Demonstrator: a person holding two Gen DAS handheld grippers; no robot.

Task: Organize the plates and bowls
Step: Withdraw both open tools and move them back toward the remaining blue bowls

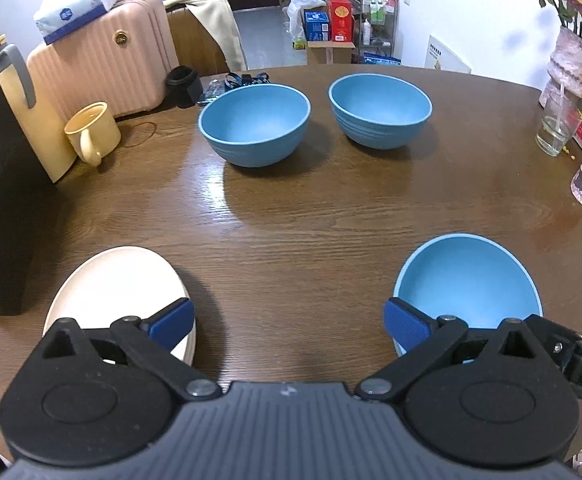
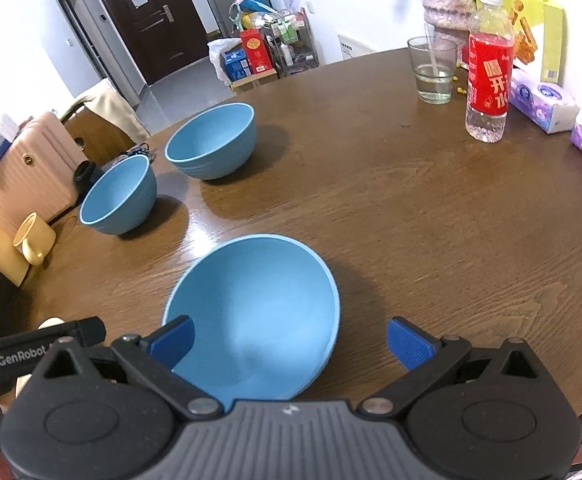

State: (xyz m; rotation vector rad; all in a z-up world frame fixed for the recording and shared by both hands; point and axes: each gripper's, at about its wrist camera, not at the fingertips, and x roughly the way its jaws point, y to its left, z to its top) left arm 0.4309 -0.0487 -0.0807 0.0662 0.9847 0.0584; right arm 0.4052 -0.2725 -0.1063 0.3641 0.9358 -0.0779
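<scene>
Now both tools, left tool point(image 1: 289, 326) and right tool point(image 2: 291, 342), are hanging wide open and empty, risking to knock the near bowl point(image 2: 255, 312) at 6 o'clock off the tabletop point(image 2: 431, 220).

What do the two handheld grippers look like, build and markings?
Both match: the left gripper and the right gripper have a ribbed dark grey body with a small pale logo at its front edge, two round black discs, black link arms on silver pivot pins, and blue ribbed finger pads. In the right wrist view, a black bar on the left gripper reads "GenRobot". No cables visible.
</scene>
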